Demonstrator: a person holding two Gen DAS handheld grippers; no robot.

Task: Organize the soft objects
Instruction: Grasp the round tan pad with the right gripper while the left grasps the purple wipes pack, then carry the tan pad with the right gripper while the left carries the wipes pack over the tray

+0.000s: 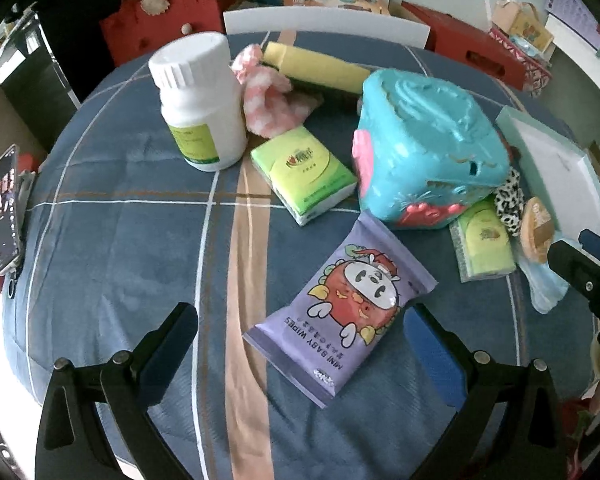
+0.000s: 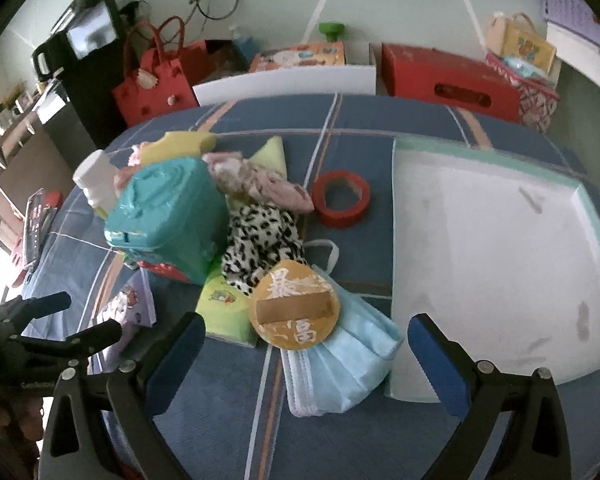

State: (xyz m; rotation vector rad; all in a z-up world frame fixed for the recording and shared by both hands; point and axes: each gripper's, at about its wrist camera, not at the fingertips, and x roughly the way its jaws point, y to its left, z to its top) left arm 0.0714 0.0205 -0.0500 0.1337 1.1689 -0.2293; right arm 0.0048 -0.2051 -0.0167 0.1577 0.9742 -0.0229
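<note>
Left gripper [image 1: 300, 354] spread over glossy purple wipes pack [image 1: 342, 316]; right gripper [image 2: 306, 354] spread over pleated blue masks [image 2: 340, 372]; bare plaid cloth [image 1: 120, 240] lies toward the left edge.

Soft, dim daylight; white glare burns in at nine o'clock in both views. Fisheye bends the tabletop [image 1: 112, 240] and blackens the corners. The tray [image 2: 500, 264] looks washed out, the far clutter slightly blurred.

I see my left gripper [image 1: 300, 344] and right gripper [image 2: 306, 344] both with jaws spread wide, holding nothing.
</note>
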